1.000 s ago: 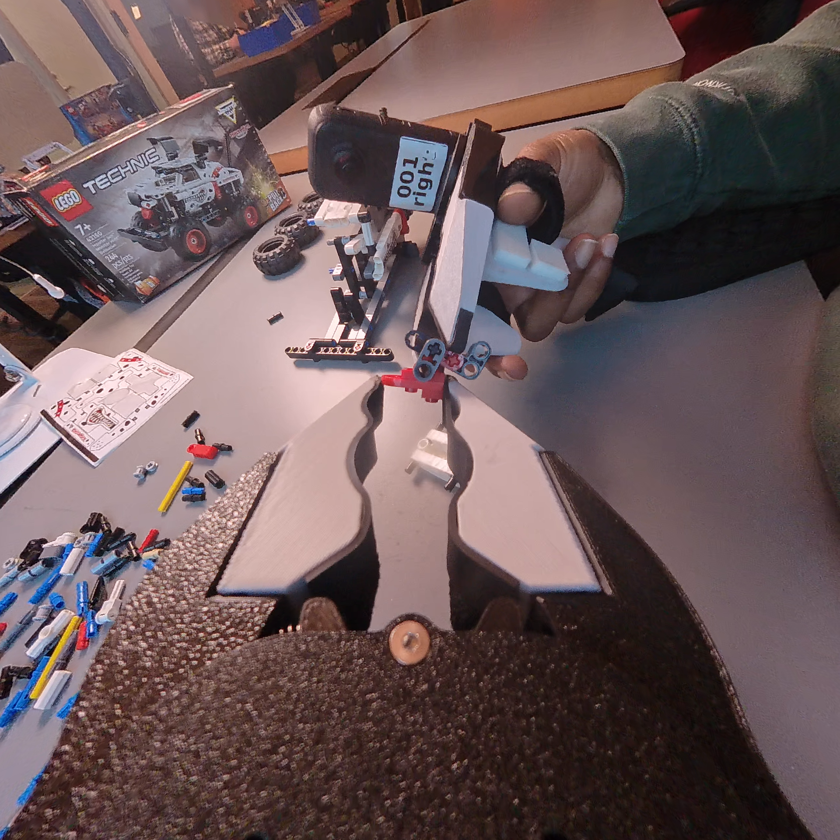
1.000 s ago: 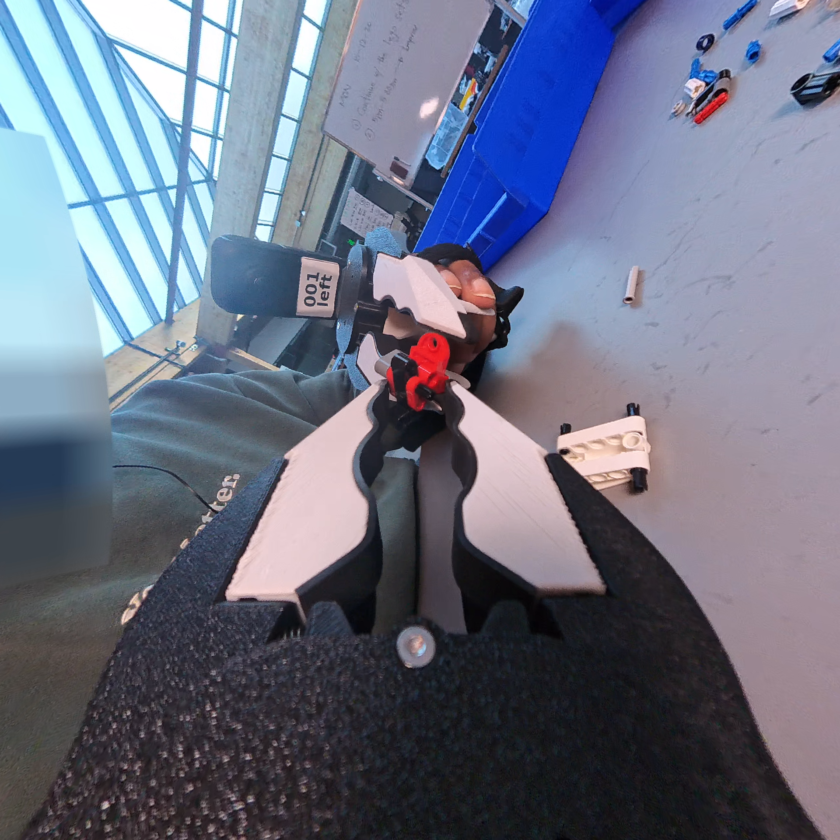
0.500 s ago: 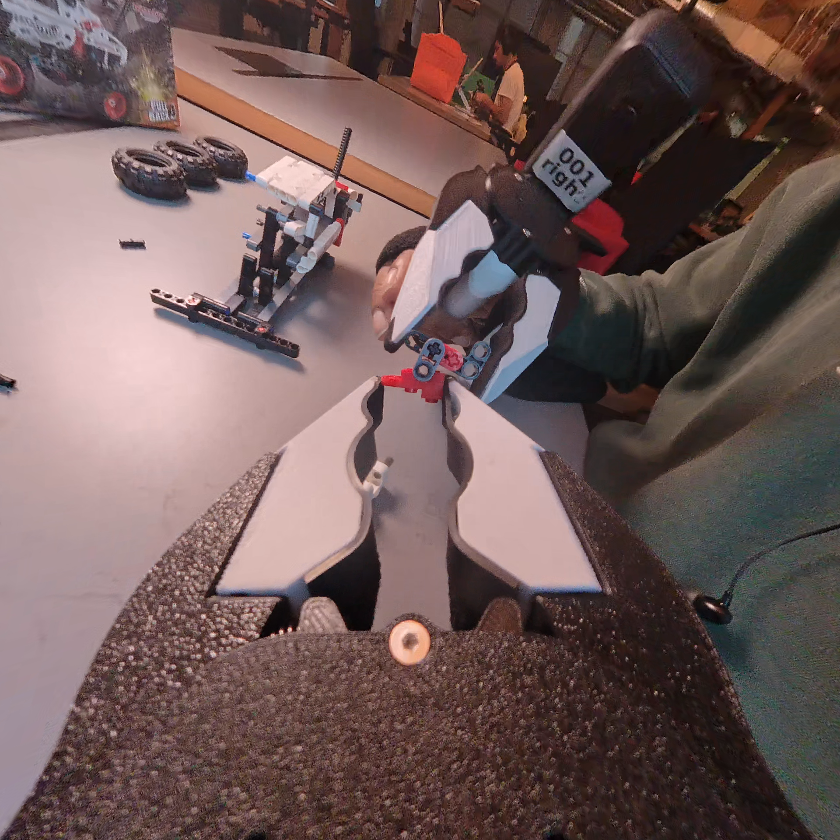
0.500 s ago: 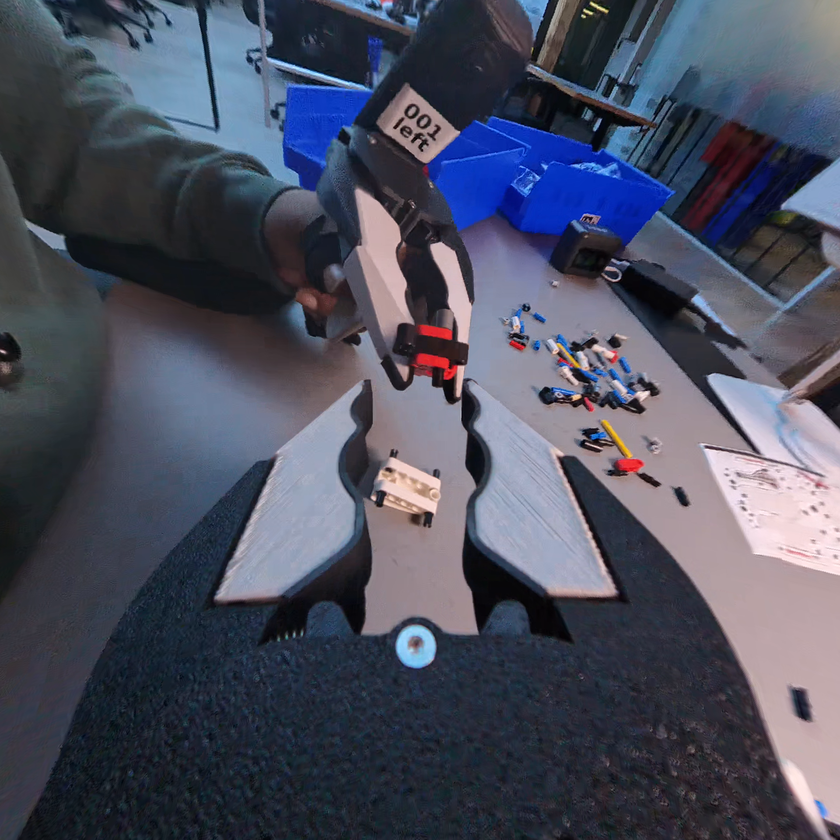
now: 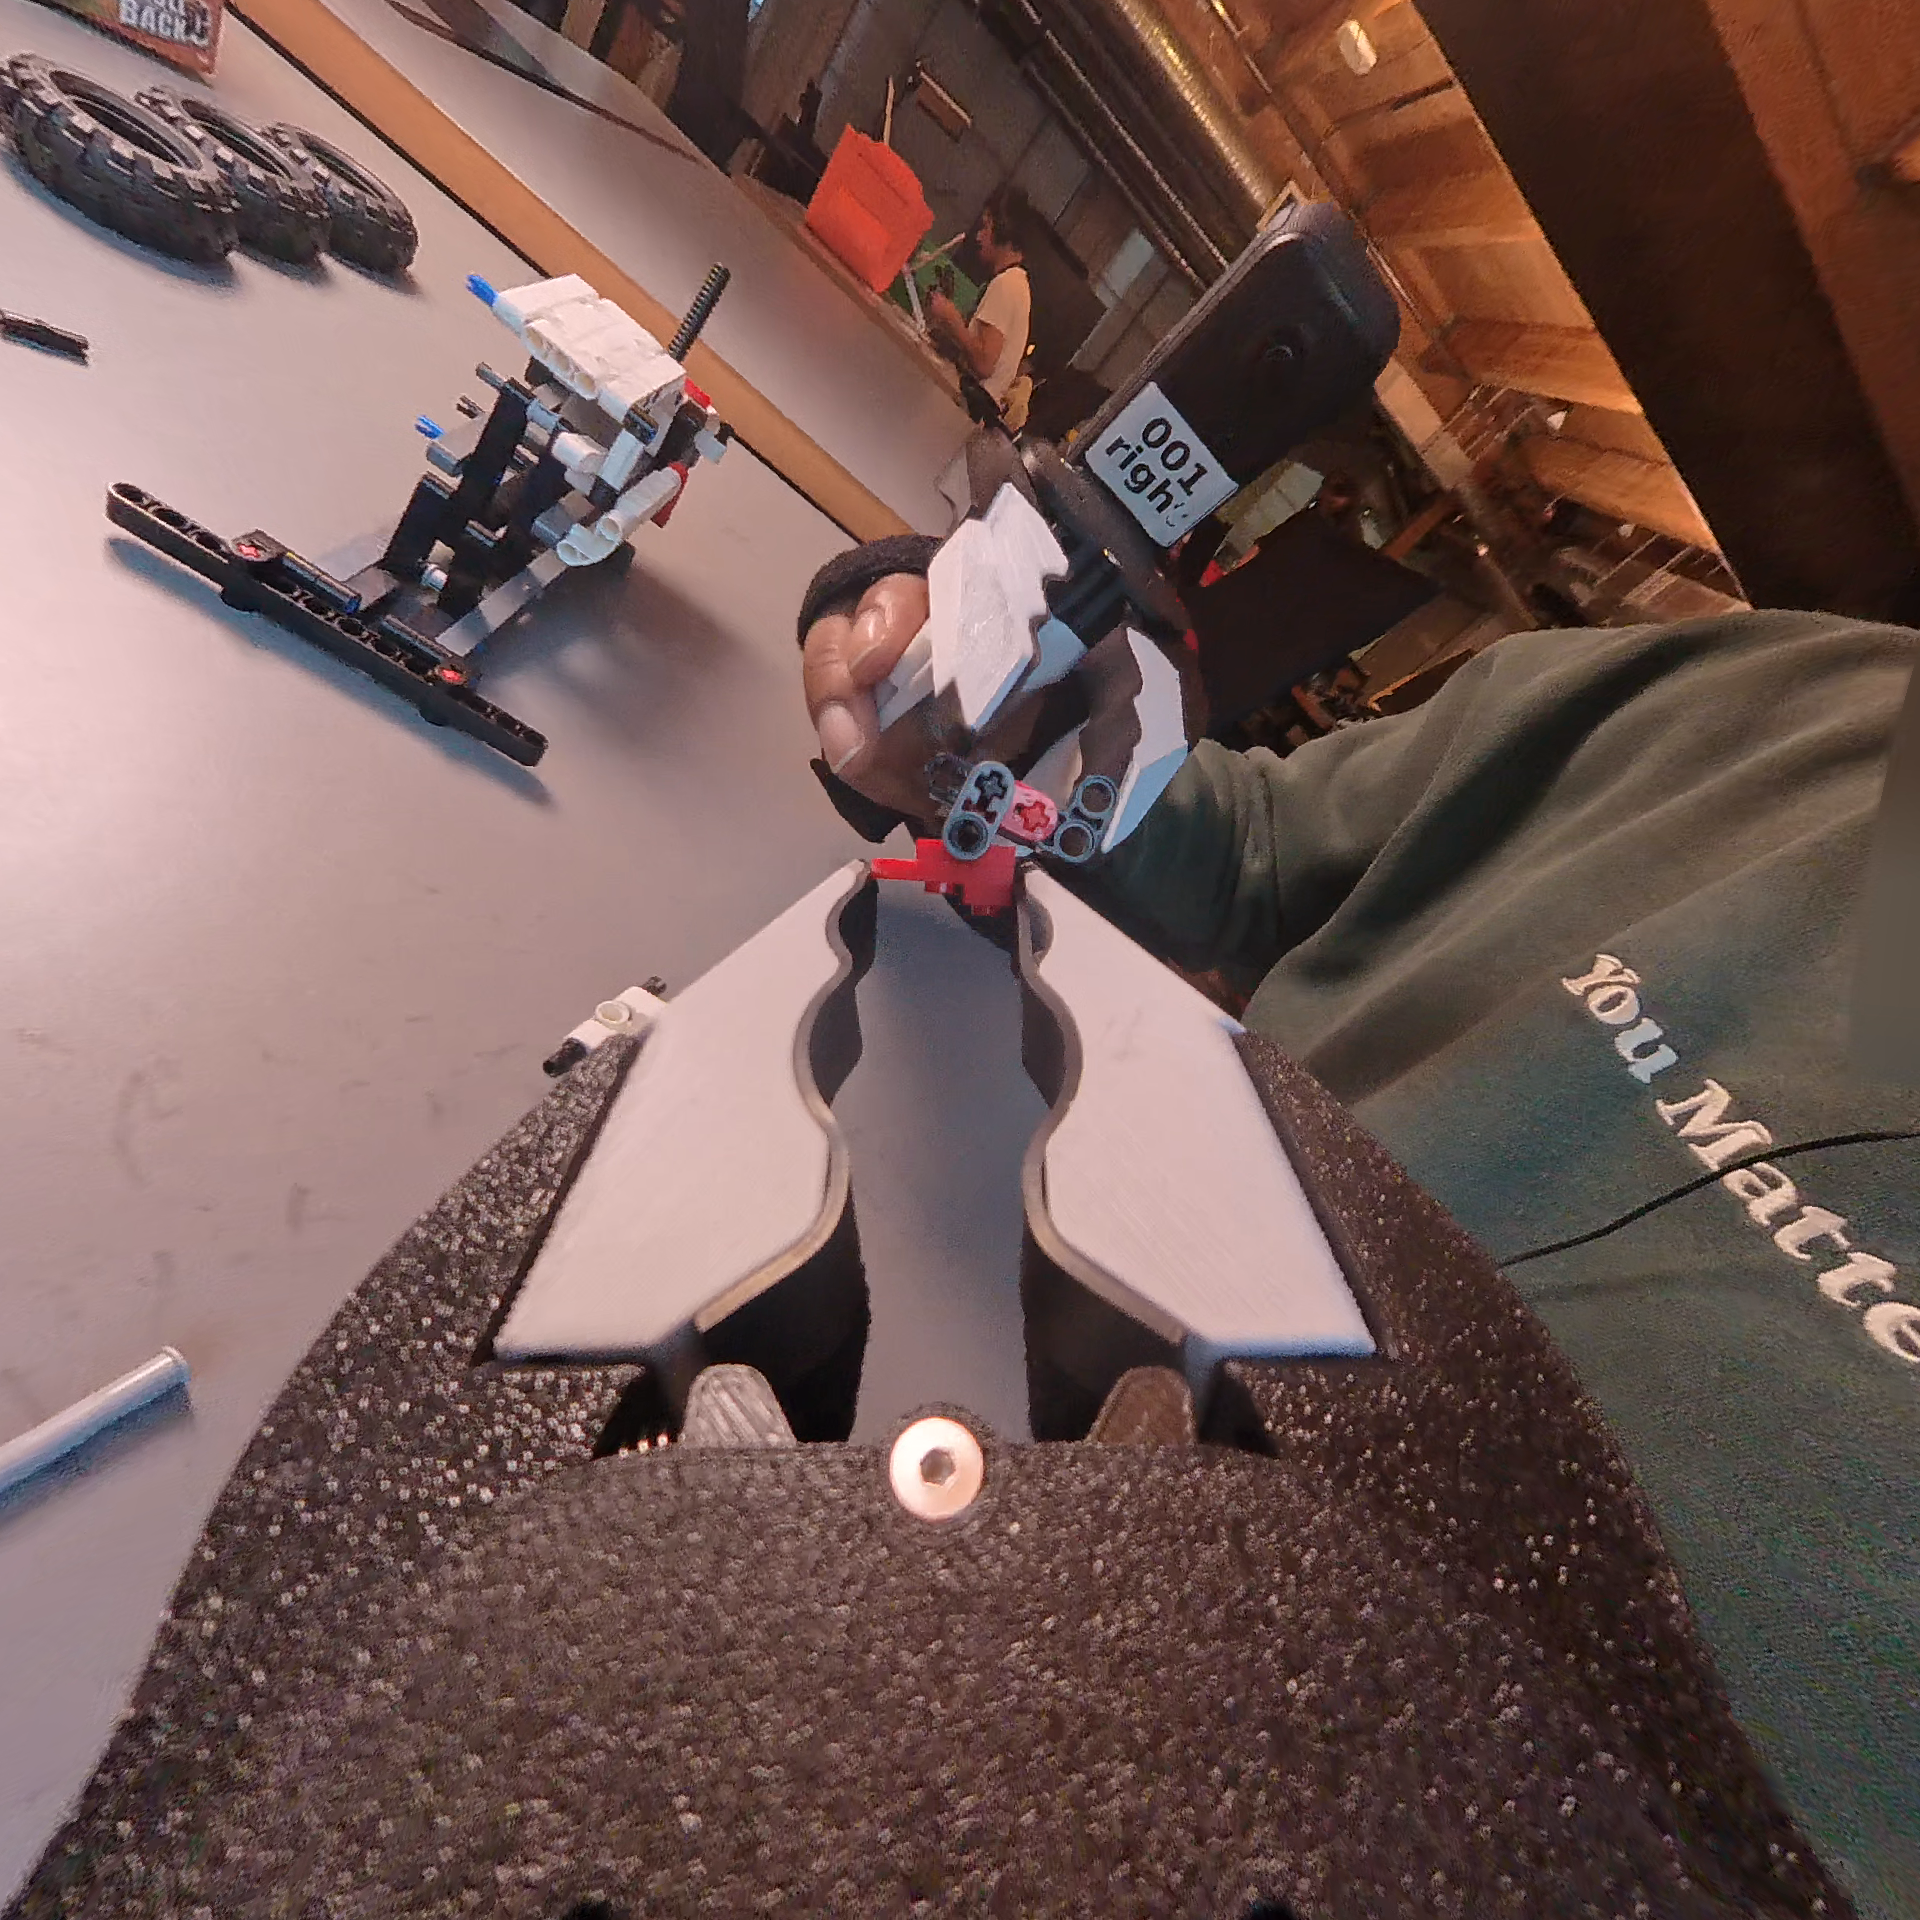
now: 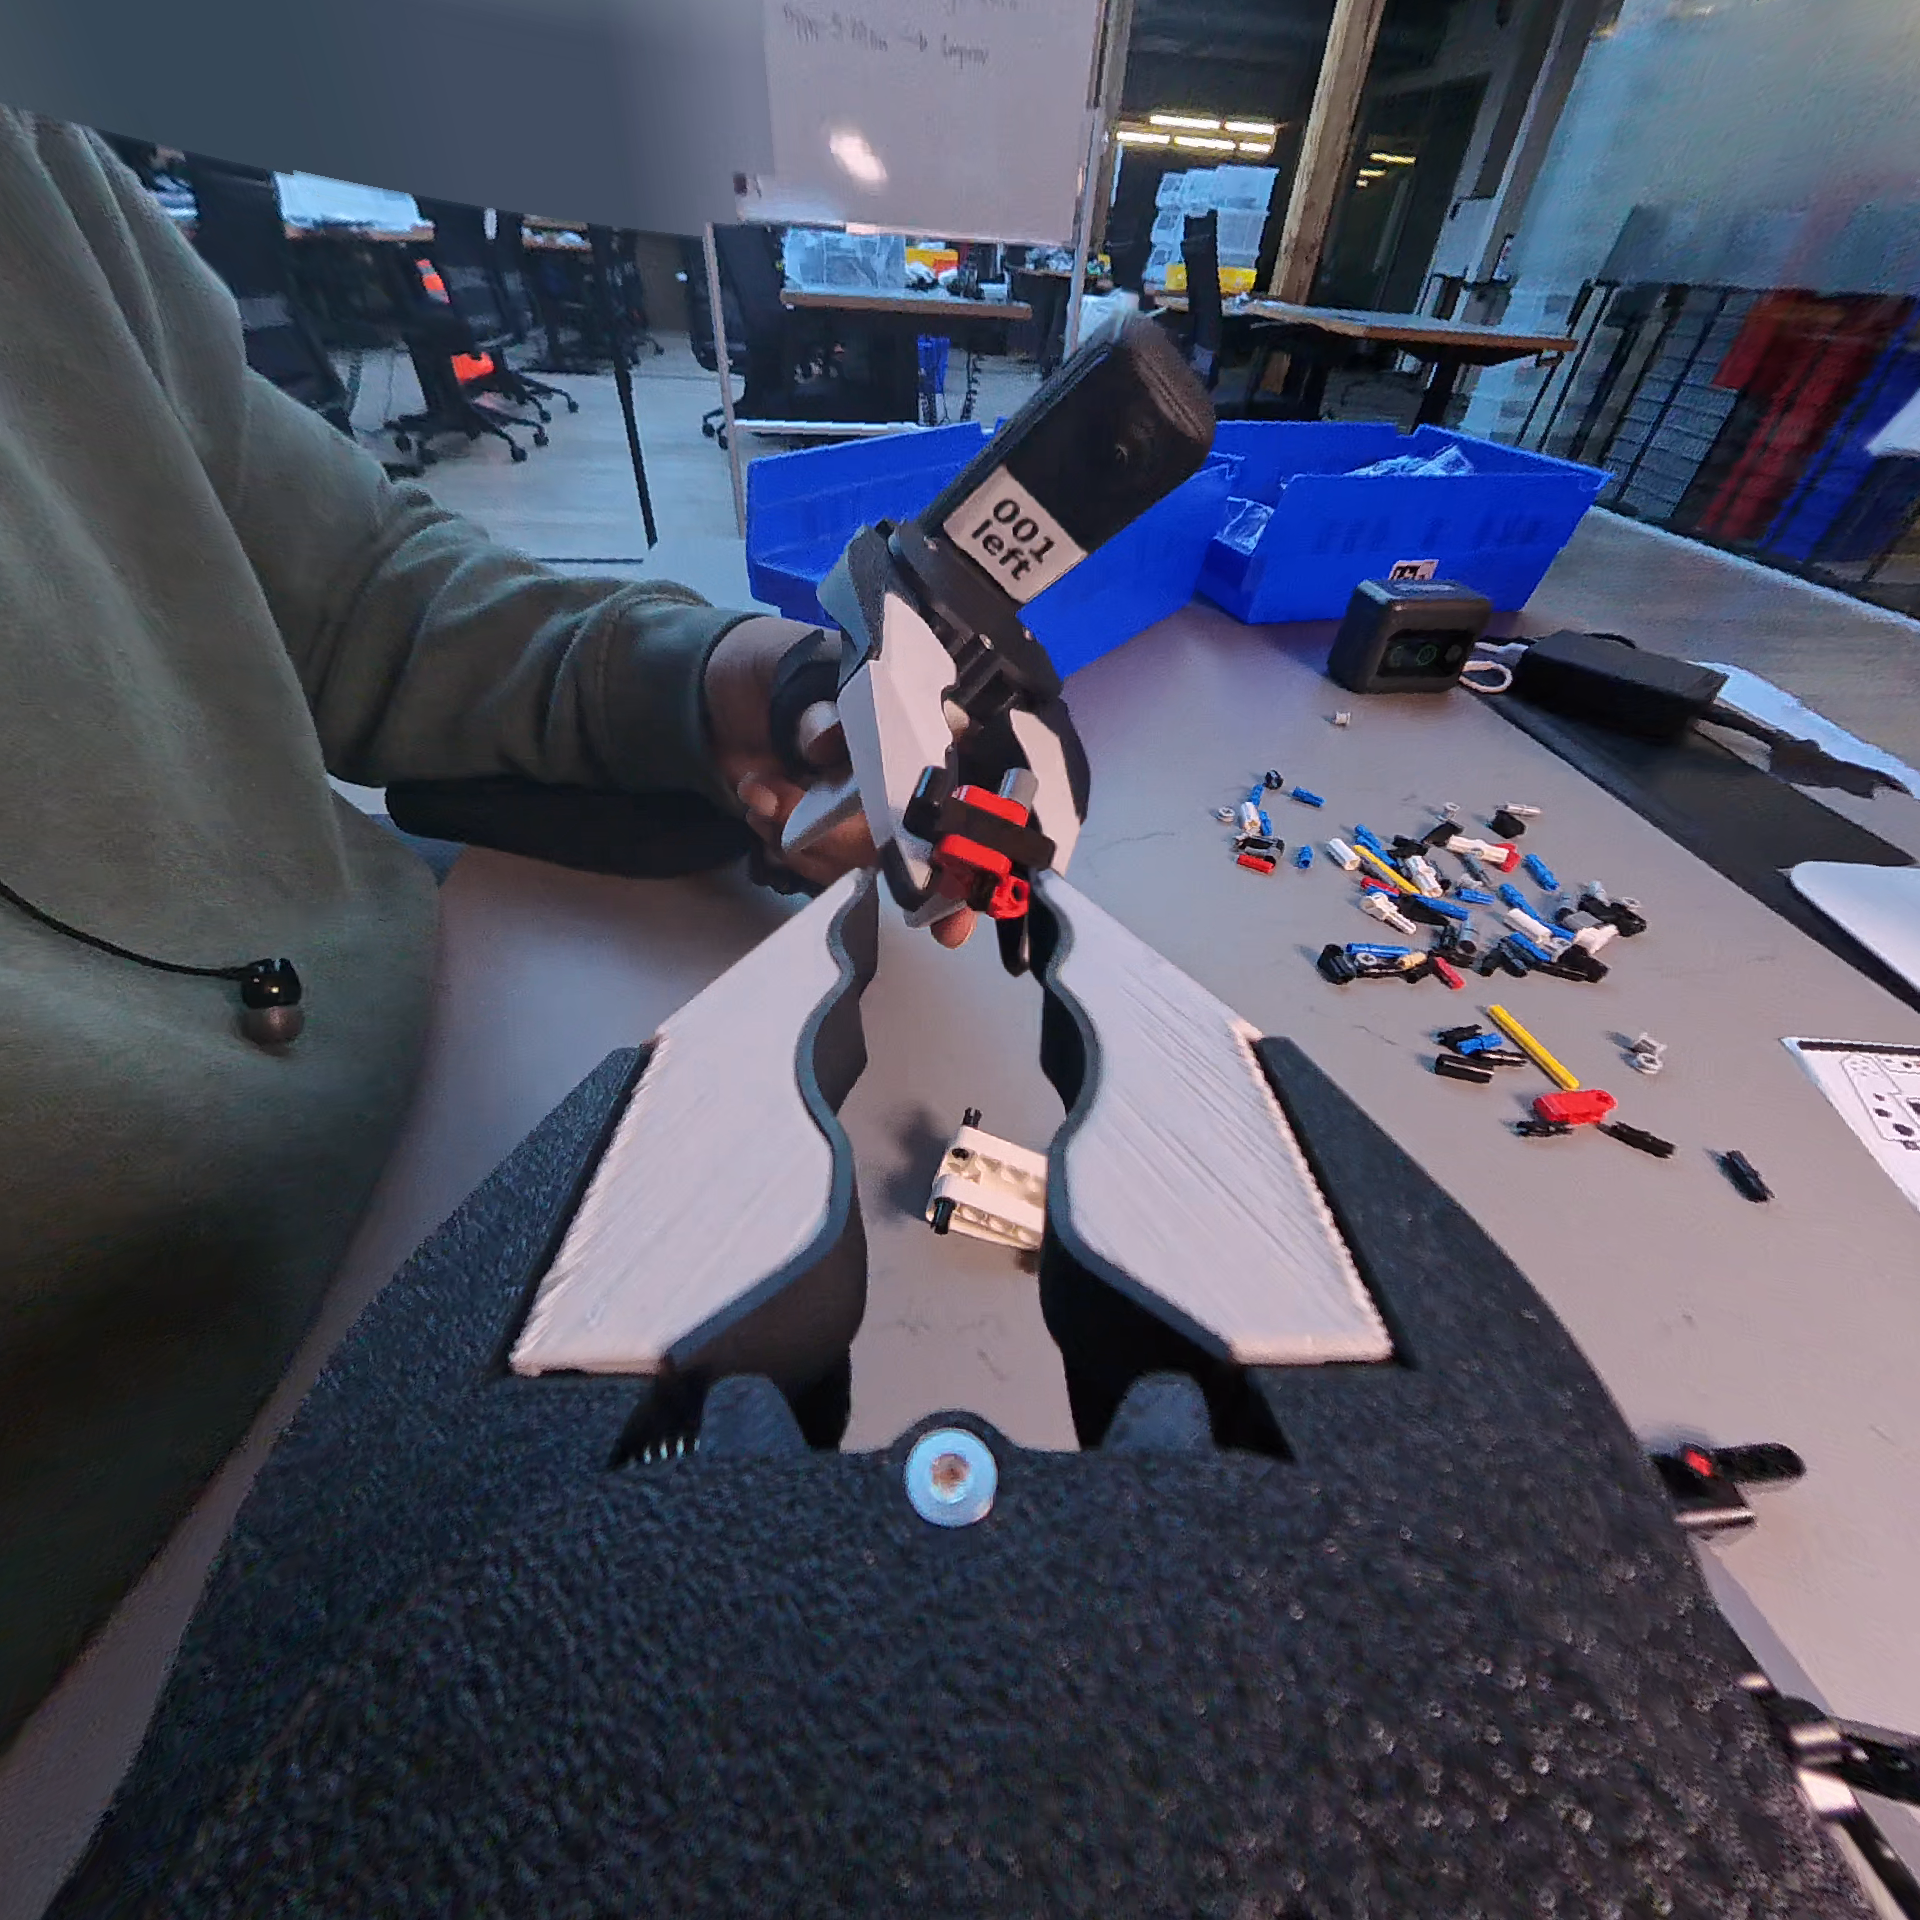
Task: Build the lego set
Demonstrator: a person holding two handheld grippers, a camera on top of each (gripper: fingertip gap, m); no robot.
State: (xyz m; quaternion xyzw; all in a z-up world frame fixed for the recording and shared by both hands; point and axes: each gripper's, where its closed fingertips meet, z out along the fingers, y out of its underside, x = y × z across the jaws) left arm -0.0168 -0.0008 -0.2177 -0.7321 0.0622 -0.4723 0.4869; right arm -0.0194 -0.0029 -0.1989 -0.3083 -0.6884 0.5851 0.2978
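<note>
Item: red connector [image 5: 961, 871], pinched at the tips of our left gripper [image 5: 943, 883], jaws narrowed onto it and raised off the bench [image 5: 260, 935] so the holes face across. Meeting it: grey liftarm piece [image 5: 1023, 816], clamped in our right gripper [image 6: 951, 904], jaws nearly closed, apparently for joining in mid-air. Beyond the connector: half-built chassis [image 5: 499, 520], parked for later. Below it: white beam [image 6: 987, 1184]; beside it, loose parts [image 6: 1455, 894] in reach

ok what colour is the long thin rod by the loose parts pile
Yellow. The rod shows best in the right wrist view, just below the pile.
</note>
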